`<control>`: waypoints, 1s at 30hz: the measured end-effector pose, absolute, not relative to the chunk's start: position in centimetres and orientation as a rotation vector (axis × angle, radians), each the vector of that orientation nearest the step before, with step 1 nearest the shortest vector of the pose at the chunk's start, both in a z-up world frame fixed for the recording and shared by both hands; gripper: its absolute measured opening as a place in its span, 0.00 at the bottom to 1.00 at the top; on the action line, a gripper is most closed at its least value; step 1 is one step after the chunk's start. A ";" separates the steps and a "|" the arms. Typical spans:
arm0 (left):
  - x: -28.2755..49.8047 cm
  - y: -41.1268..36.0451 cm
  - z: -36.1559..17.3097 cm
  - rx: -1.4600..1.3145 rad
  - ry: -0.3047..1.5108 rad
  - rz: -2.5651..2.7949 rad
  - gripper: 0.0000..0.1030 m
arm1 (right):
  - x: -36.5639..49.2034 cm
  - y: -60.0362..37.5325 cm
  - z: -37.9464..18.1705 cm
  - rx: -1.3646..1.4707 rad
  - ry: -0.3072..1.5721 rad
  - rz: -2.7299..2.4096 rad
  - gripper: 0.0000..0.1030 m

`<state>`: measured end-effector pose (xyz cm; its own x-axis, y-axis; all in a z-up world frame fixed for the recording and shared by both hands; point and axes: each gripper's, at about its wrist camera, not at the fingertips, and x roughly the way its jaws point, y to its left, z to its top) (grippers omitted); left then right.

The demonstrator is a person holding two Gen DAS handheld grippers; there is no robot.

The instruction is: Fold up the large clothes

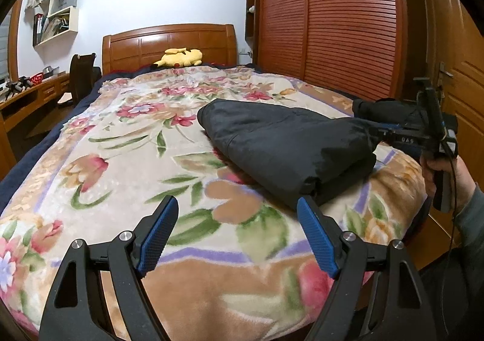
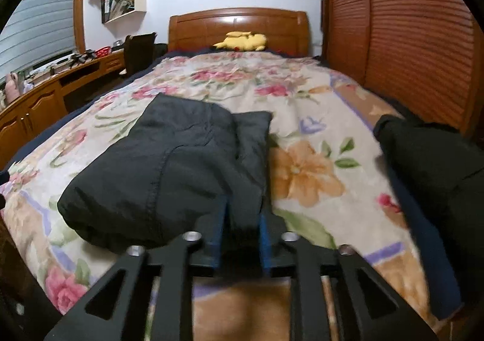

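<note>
A dark grey padded jacket (image 1: 284, 144) lies folded in a thick bundle on the floral blanket (image 1: 121, 159) of the bed. My left gripper (image 1: 236, 217) is open and empty, just in front of the bundle's near corner, its right fingertip close to the fabric. My right gripper (image 2: 243, 220) is shut on the near edge of the jacket (image 2: 169, 165), with fabric pinched between its blue pads (image 2: 218, 238). In the left wrist view the right gripper (image 1: 375, 133) reaches into the bundle's right side, held by a hand (image 1: 444, 171).
A second dark garment (image 2: 429, 165) lies at the bed's right edge. A yellow plush toy (image 1: 180, 58) sits by the wooden headboard (image 1: 169, 44). A slatted wardrobe (image 1: 329, 17) stands right of the bed. A desk (image 2: 39, 99) and chair (image 1: 81, 71) stand left.
</note>
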<state>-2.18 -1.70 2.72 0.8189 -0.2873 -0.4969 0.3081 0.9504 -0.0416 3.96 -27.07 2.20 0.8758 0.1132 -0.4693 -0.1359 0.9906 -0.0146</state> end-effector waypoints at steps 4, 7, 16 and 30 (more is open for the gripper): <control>-2.8 -1.5 2.4 0.055 0.513 -0.309 0.79 | 1.8 -26.5 3.2 -0.059 0.402 0.079 0.60; -3.1 -1.1 2.3 0.040 0.511 -0.309 0.79 | 0.3 -25.8 4.0 -0.036 0.350 0.084 0.60; -2.8 0.3 1.8 -0.016 0.526 -0.305 1.00 | 1.2 -18.9 3.6 -0.146 0.394 0.269 0.60; 0.1 0.5 1.1 -0.027 0.547 -0.302 1.00 | 6.8 -18.3 -3.9 -0.139 0.592 0.306 0.59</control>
